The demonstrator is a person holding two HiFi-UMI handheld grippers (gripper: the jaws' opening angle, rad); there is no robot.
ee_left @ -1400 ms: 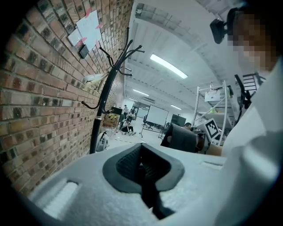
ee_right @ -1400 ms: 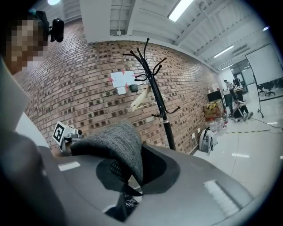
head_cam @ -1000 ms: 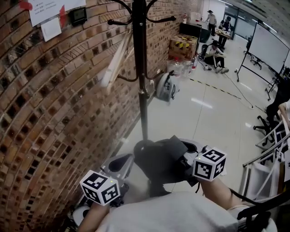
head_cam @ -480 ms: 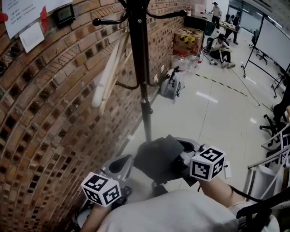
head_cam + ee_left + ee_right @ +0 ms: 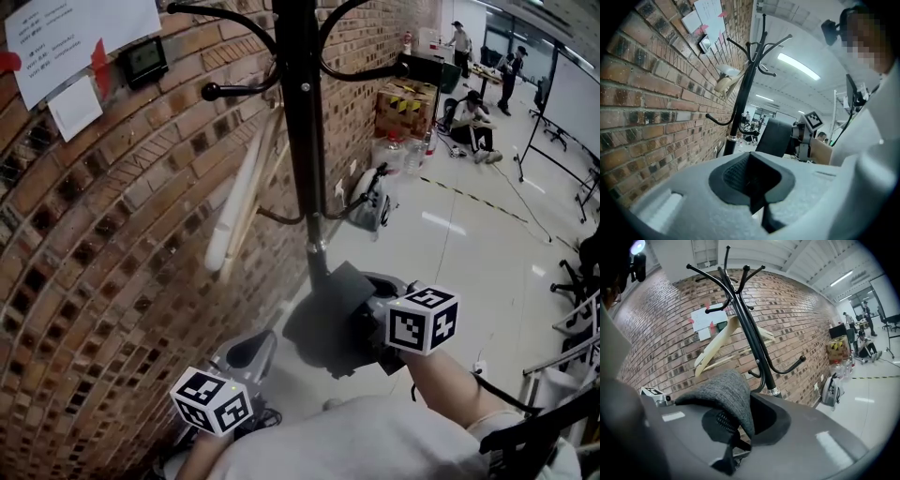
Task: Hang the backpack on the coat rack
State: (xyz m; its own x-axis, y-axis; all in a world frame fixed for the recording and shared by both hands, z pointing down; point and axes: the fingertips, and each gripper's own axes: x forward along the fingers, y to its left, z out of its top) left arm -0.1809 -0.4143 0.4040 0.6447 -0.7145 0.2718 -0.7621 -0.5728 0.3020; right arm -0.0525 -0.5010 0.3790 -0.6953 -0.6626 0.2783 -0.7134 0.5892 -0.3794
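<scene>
Backpack (image 5: 323, 314) (only one) near one coat rack (image 5: 298, 141).

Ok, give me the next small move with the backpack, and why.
Probably raise the right gripper, shut on the grey strap of the backpack, toward the lower hook of the coat rack. The strap is over no hook, that hook shows above it in the right gripper view, and the rack stands close ahead.

- One black metal coat rack (image 5: 298, 141)
- One dark grey fabric backpack (image 5: 323, 323)
- One pale wooden clothes hanger (image 5: 232, 217)
- One yellow-taped cardboard box (image 5: 405, 103)
- Three distant people (image 5: 472, 112)
</scene>
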